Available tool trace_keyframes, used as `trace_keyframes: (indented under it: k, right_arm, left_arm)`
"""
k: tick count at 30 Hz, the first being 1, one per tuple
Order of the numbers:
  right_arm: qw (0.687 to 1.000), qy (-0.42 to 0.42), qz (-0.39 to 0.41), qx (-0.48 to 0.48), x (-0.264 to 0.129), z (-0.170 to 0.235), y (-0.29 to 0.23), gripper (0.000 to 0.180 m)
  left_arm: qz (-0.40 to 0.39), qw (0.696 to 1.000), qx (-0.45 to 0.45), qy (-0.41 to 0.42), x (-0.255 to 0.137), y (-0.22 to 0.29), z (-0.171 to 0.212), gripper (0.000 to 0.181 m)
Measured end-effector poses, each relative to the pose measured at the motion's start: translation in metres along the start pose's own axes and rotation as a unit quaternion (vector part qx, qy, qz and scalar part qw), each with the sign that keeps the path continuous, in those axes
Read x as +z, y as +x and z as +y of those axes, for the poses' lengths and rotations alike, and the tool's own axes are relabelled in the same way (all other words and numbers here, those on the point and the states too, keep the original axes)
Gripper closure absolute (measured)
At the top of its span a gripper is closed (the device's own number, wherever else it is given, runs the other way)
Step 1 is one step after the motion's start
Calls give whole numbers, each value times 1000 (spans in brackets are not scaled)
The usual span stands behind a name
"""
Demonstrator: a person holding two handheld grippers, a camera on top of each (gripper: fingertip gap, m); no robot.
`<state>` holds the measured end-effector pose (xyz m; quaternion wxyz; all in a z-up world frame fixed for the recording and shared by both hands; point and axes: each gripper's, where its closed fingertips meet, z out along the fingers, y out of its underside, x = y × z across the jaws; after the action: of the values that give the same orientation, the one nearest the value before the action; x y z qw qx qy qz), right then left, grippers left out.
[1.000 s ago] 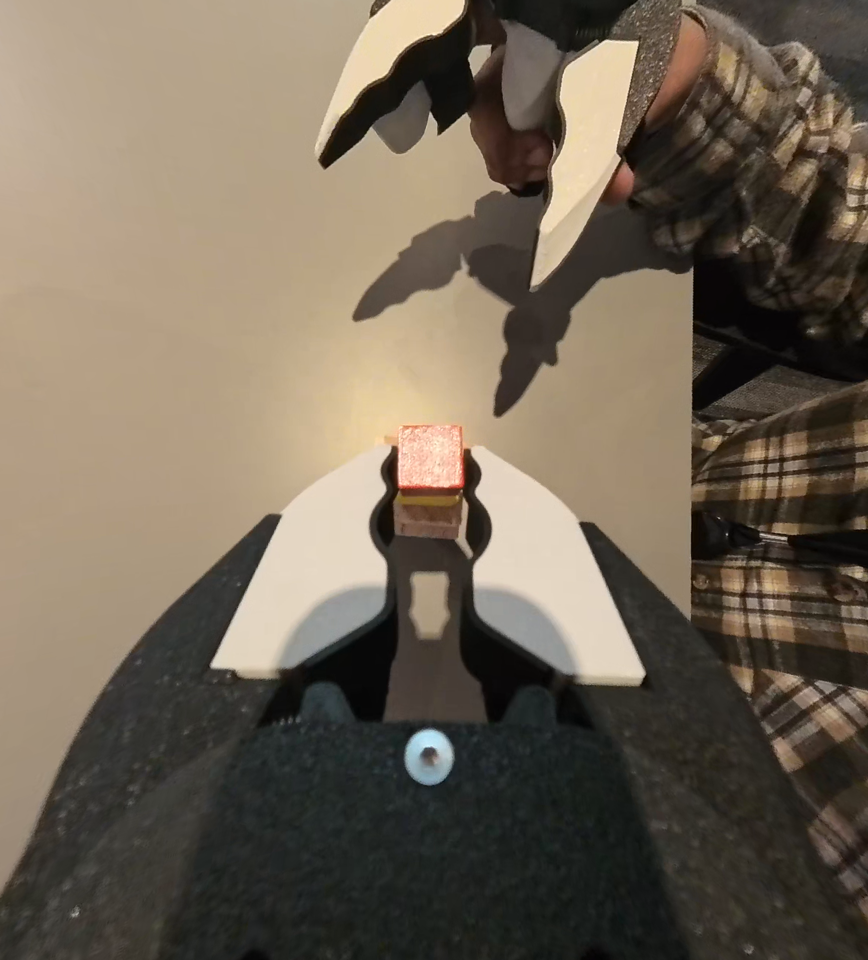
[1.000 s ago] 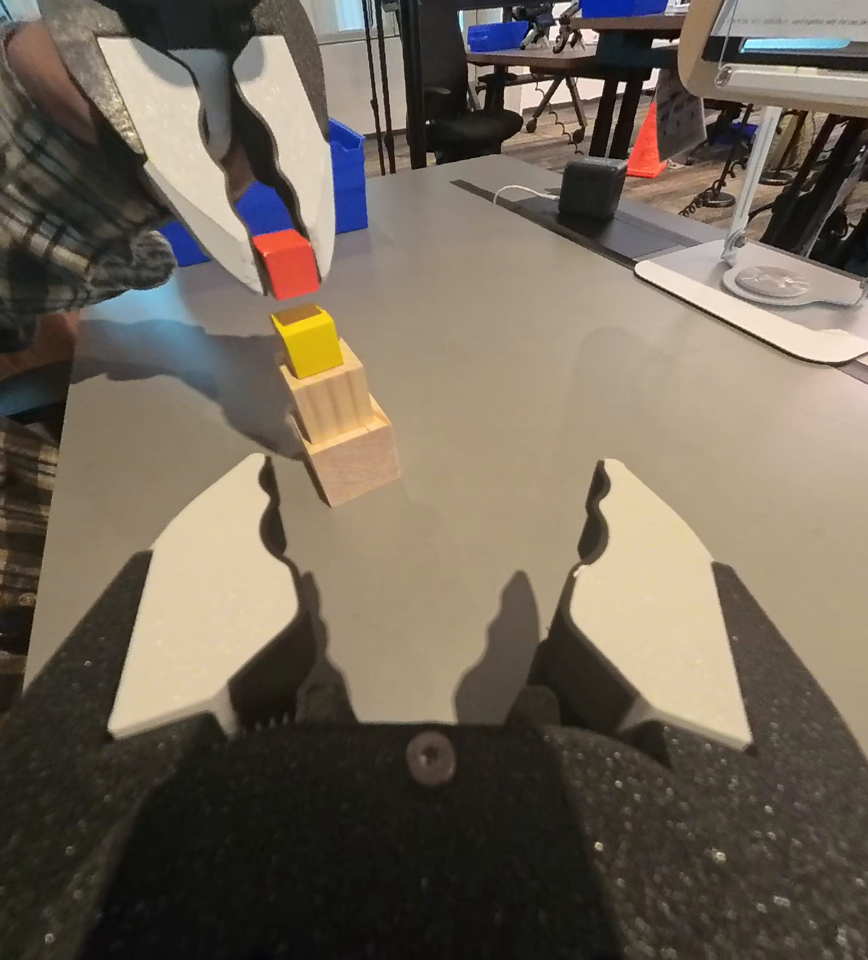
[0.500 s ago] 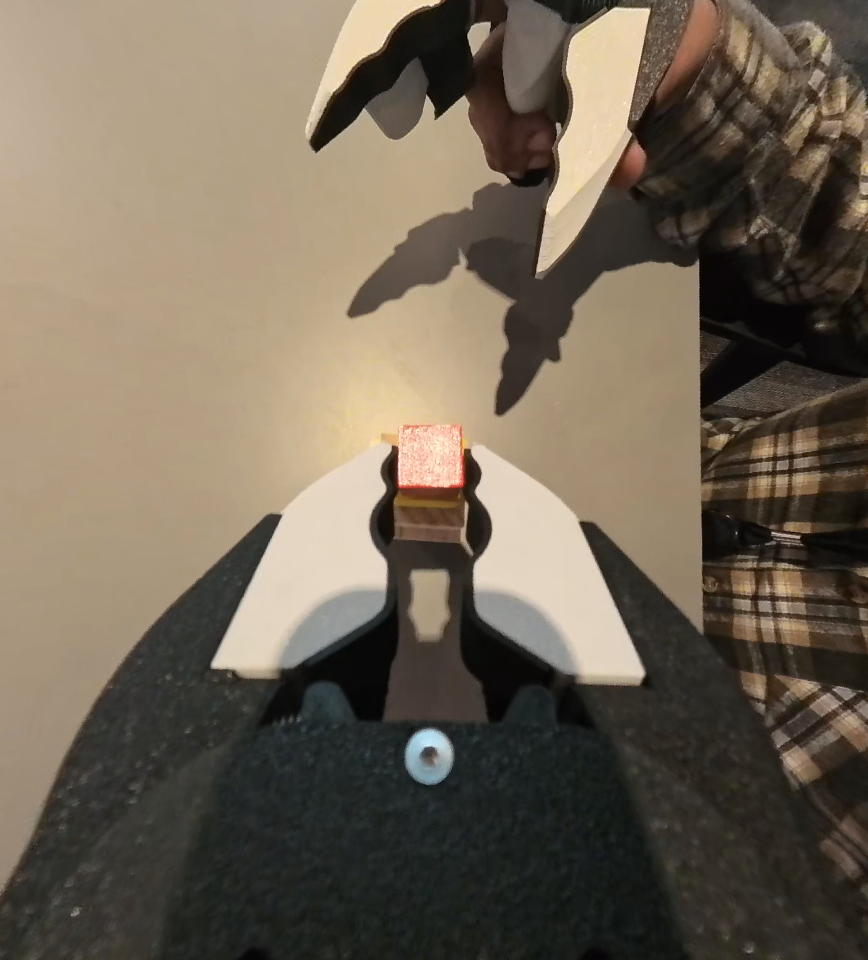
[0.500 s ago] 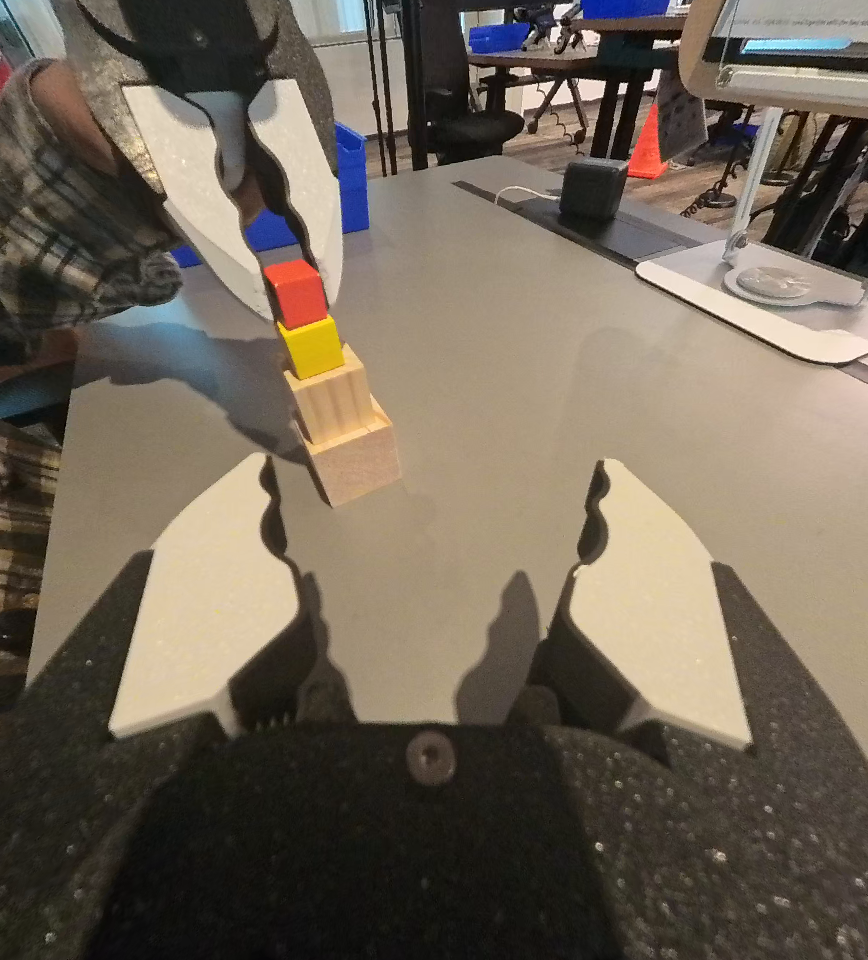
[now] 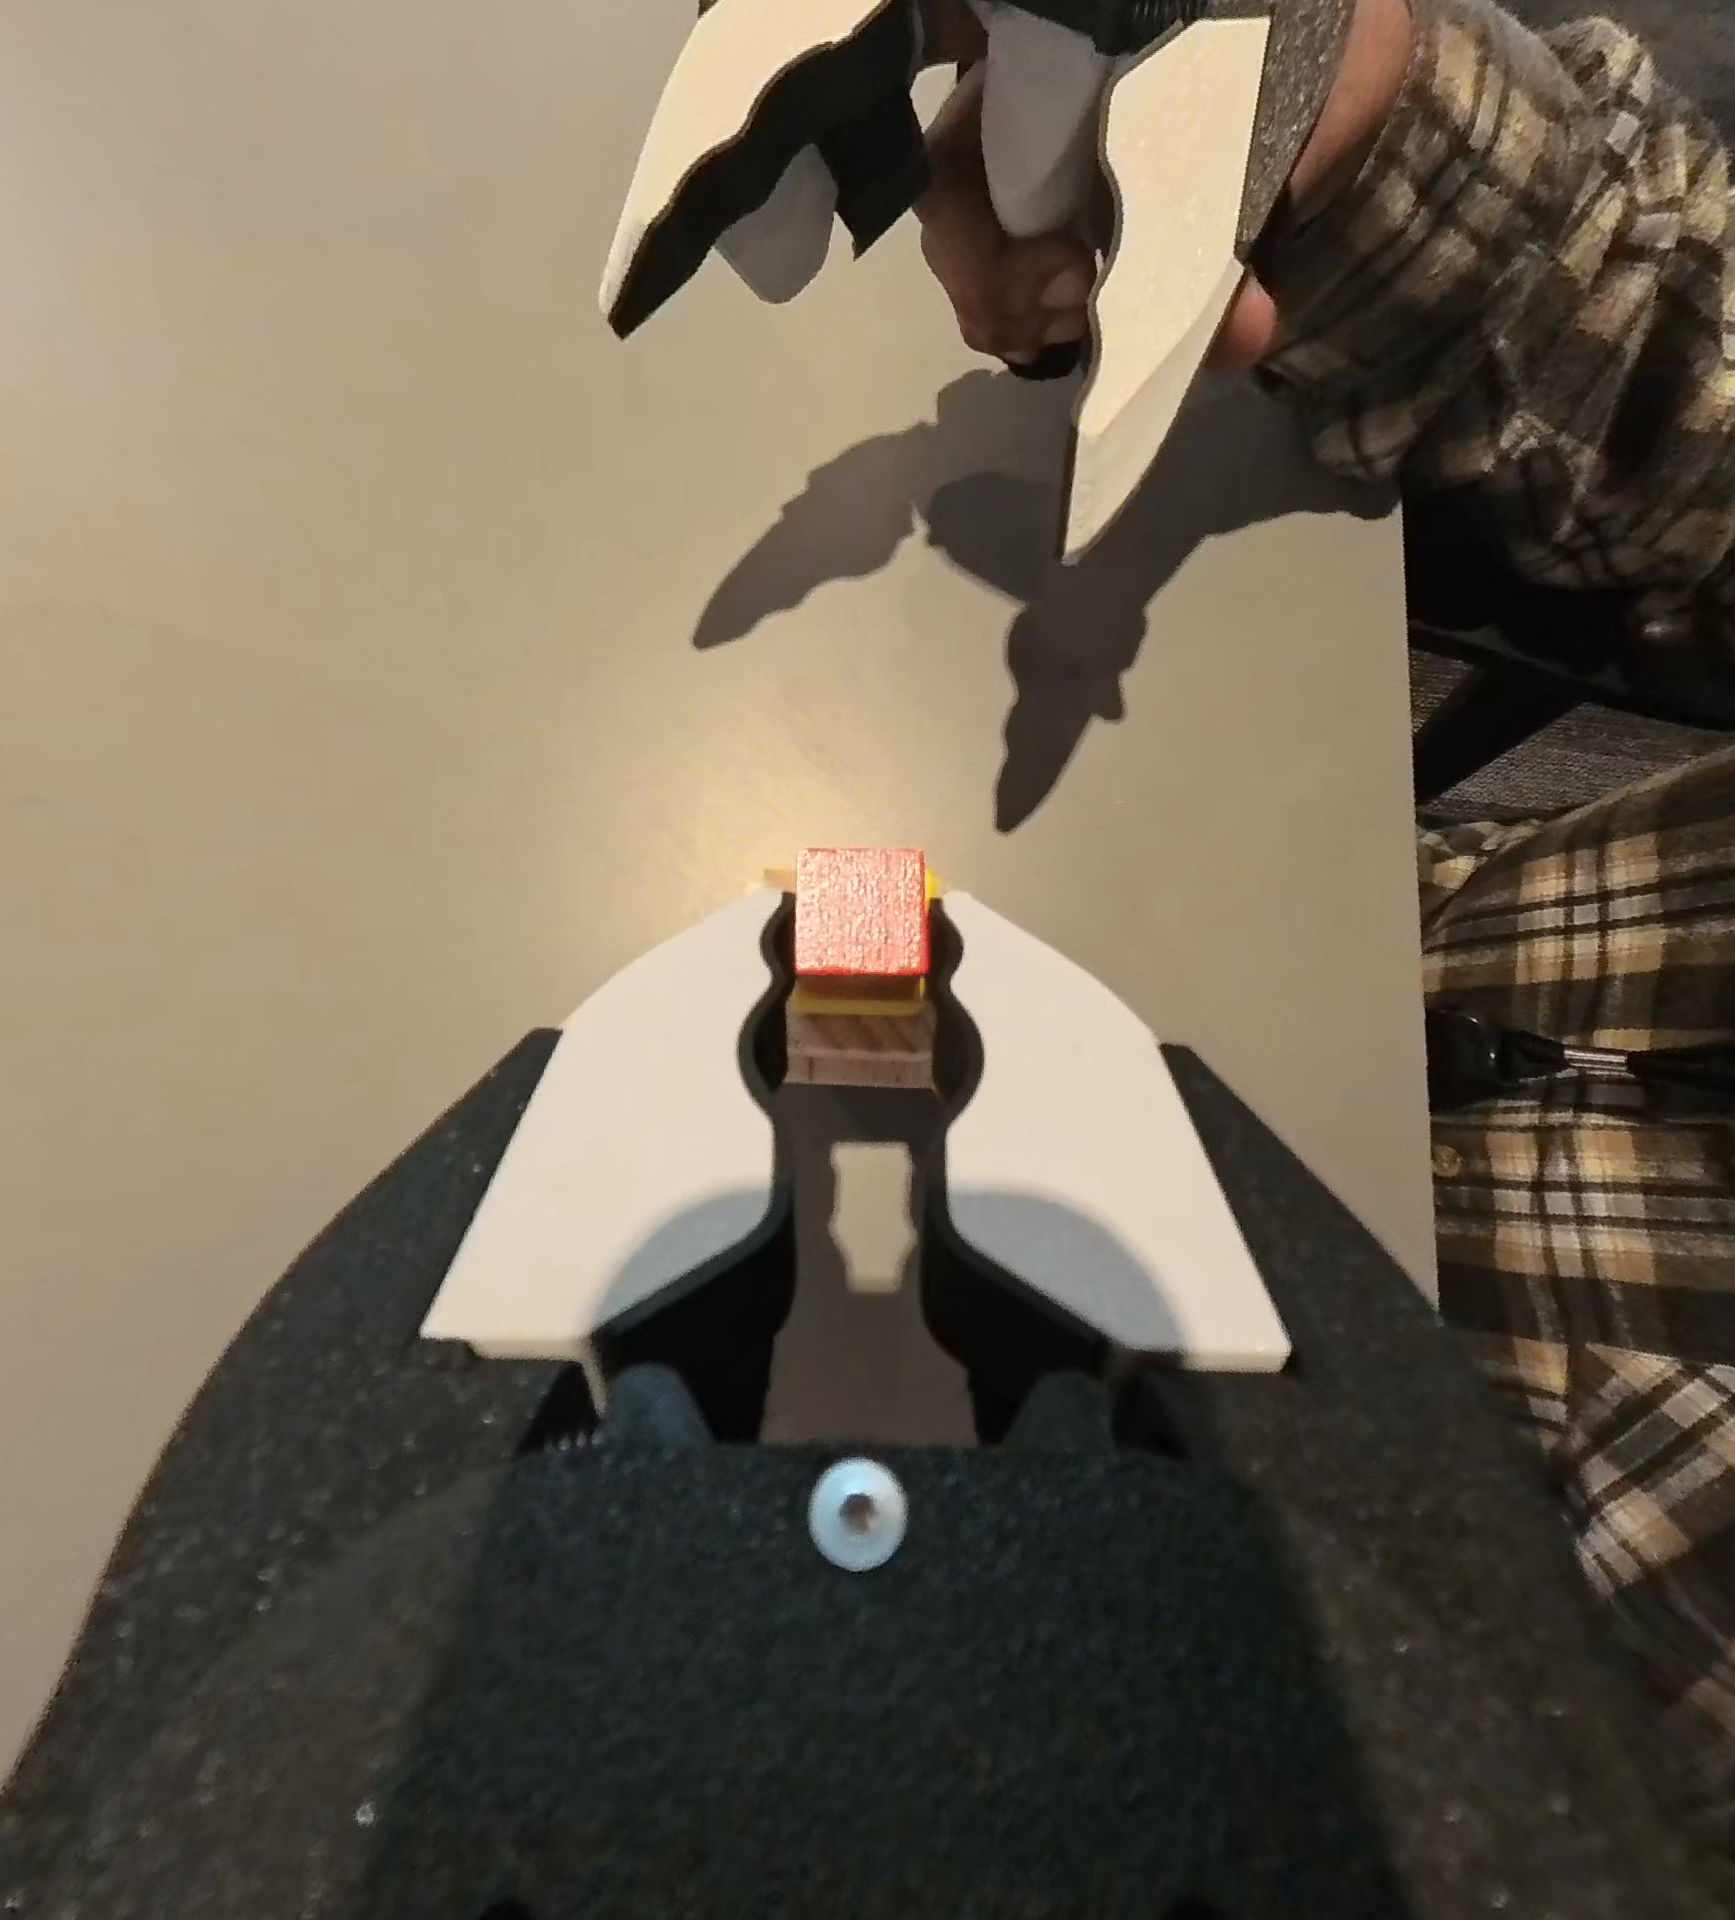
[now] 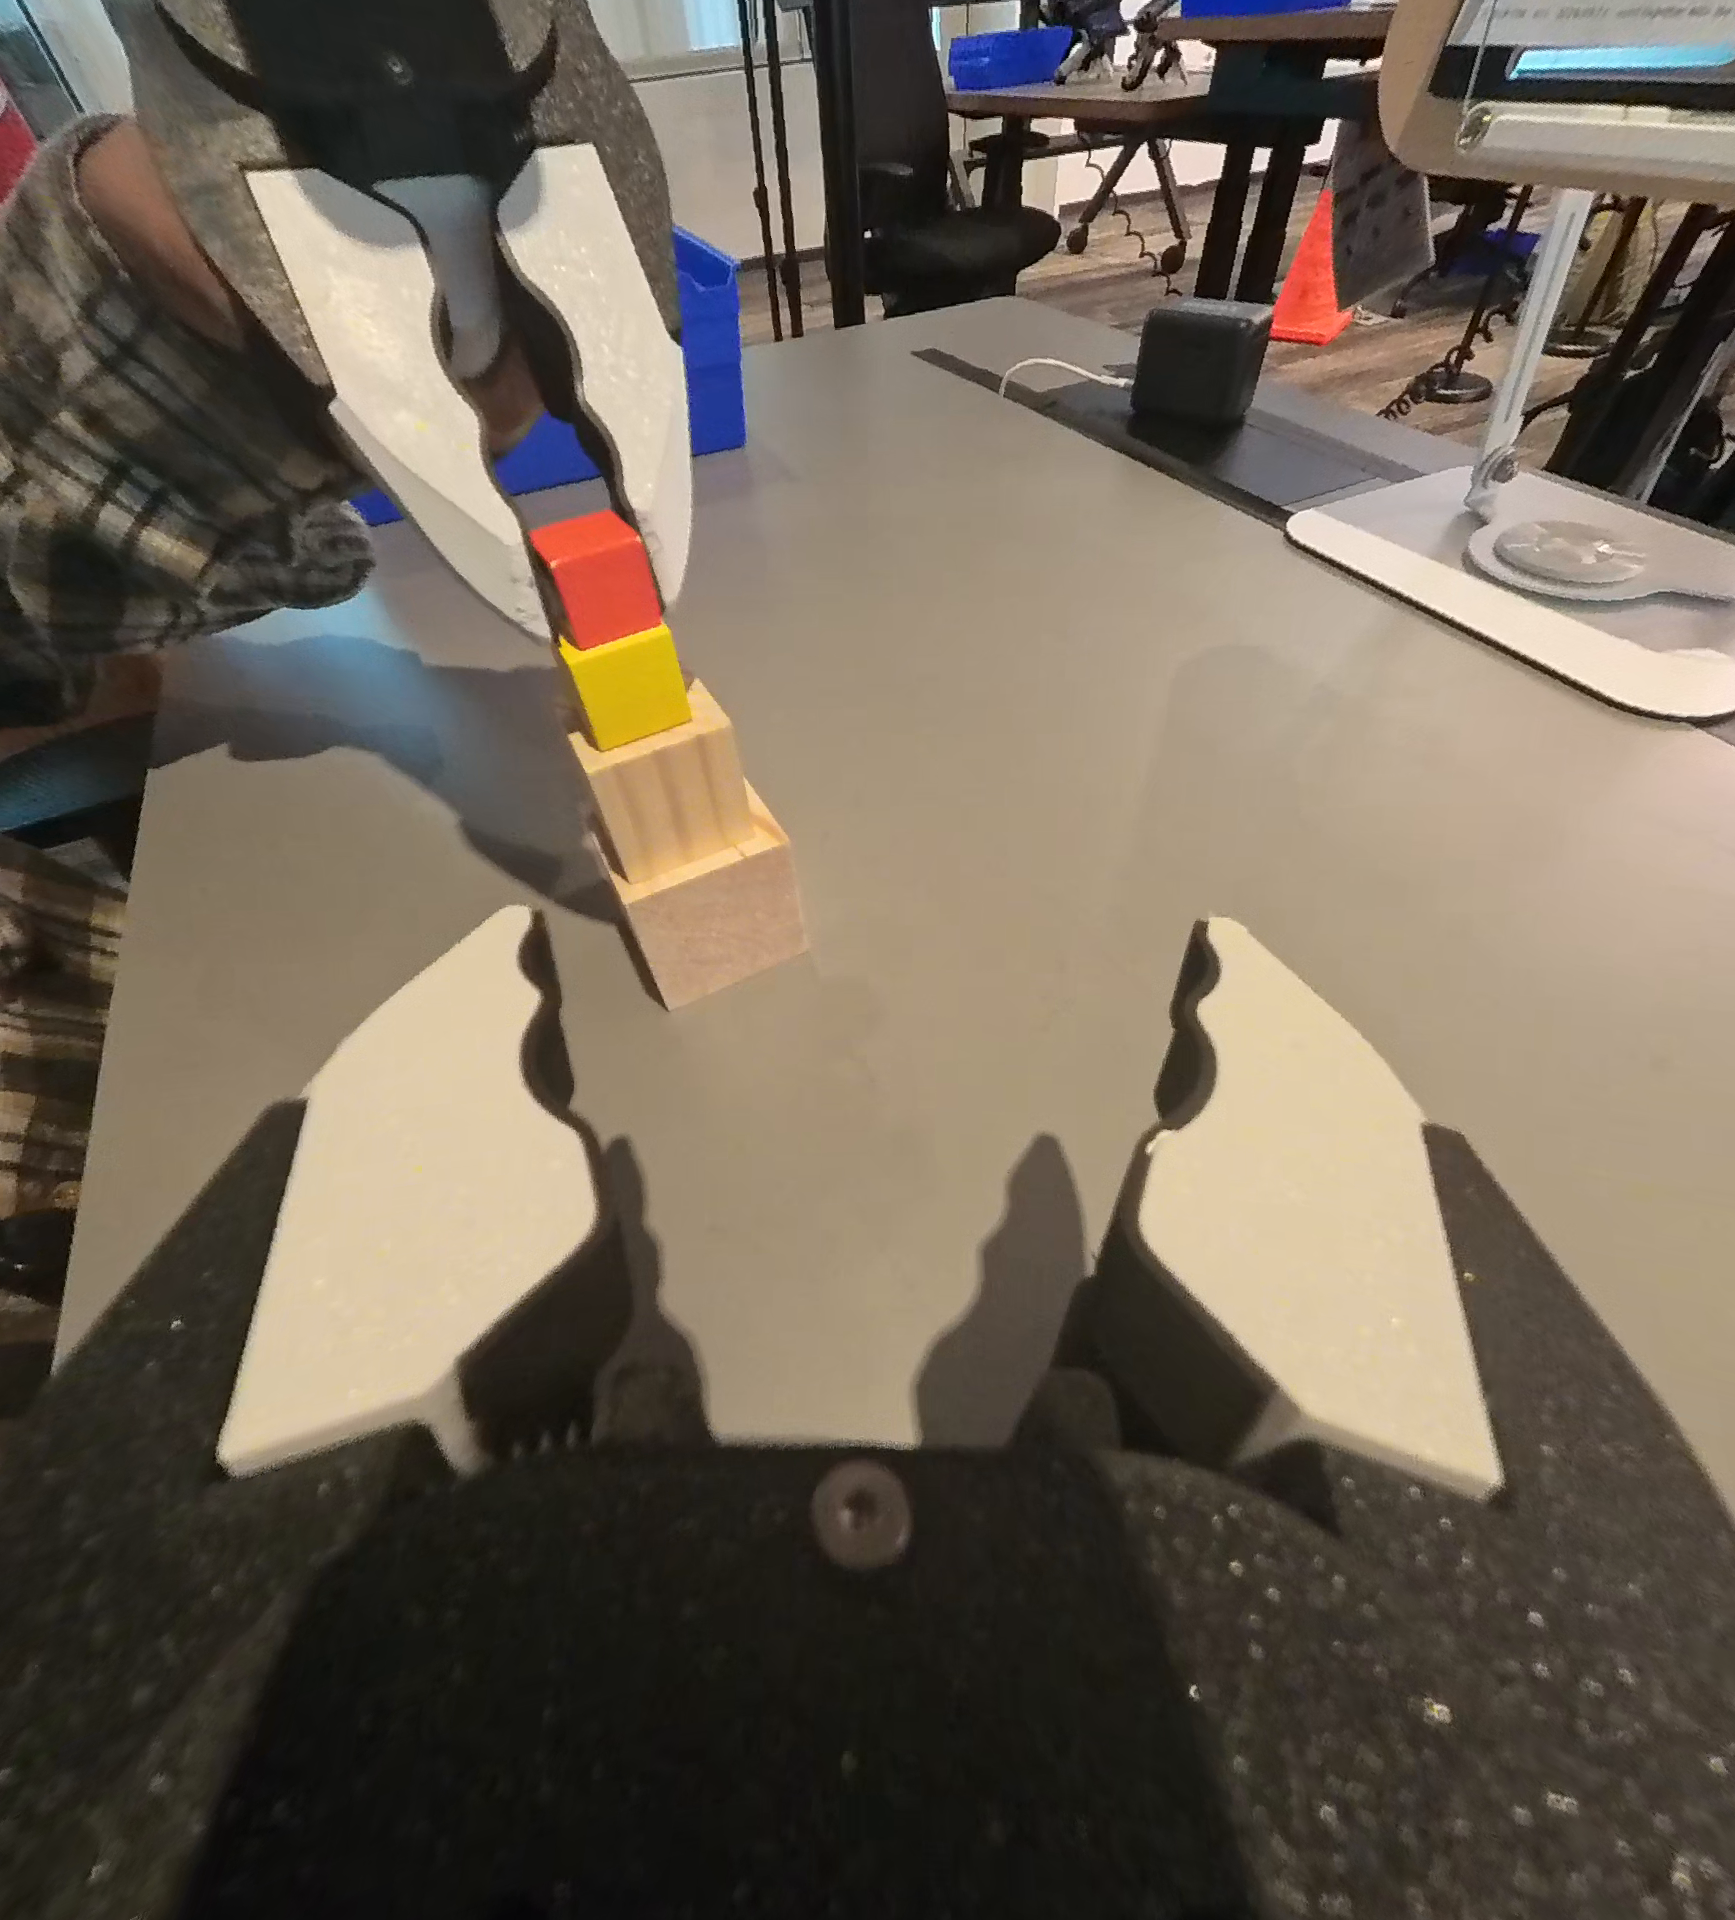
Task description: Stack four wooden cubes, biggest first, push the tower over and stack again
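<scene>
Your left gripper (image 6: 598, 582) clamps red cube (image 6: 598, 590) from above, seated on yellow cube (image 6: 626, 688) – topping four-cube tower (image 6: 681, 790) on grey table (image 6: 1050, 831), likely steadying before release. Right gripper (image 6: 868, 1039) gapes wide, empty – parked beside tower, probably ready for push.

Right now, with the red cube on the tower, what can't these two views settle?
- Left wrist view: bottom cube almost wholly hidden beneath the cubes above and the left gripper.
- Both views: whether the fingers still press the red cube; contact faces are hidden.
- Right wrist view: blue bin partly behind that gripper.
</scene>
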<state>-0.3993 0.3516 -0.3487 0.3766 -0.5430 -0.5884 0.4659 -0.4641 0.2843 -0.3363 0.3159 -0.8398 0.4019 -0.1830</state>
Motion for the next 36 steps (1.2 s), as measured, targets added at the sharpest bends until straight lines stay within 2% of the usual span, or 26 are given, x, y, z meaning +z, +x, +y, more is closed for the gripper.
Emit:
trace_keyframes:
  k: [5,8,11,14,18,21,25,30,33,34,35,36]
  right_arm:
    - [1000,1,-1,2,0,0,0,67]
    - [1000,4,3,2,0,0,1,66]
    - [1000,5,8,2,-3,-1,3,64]
    - [1000,6,11,7,-4,0,5,63]
    - [1000,-3,14,14,-4,3,6,60]
    - [999,-21,25,21,-3,6,8,59]
    - [996,-74,46,33,0,13,9,58]
    - [979,-189,77,20,-2,19,6,60]
    - [966,-243,91,12,-1,14,4,67]
    - [962,-258,95,10,0,12,4,75]
    - [958,-269,101,10,2,9,4,99]
    - [955,-278,105,20,3,7,3,141]
  left_arm:
    - [-1,1000,1,-1,2,0,2,141]
    - [6,1000,-1,27,-8,0,-5,123]
    - [-5,995,-19,102,-41,-8,-18,100]
    - [-37,974,-72,211,-91,-31,-22,95]
    - [-114,930,-165,308,-142,-79,17,97]
    - [-155,902,-216,339,-153,-106,64,100]
    - [-190,903,-233,306,-141,-125,119,100]
    - [-221,902,-198,314,-138,-128,146,104]
    - [-208,894,-216,333,-141,-129,151,106]
    - [-206,894,-216,335,-143,-128,152,105]
    - [-211,893,-214,334,-144,-128,153,106]
    - [-218,893,-215,331,-146,-129,155,106]
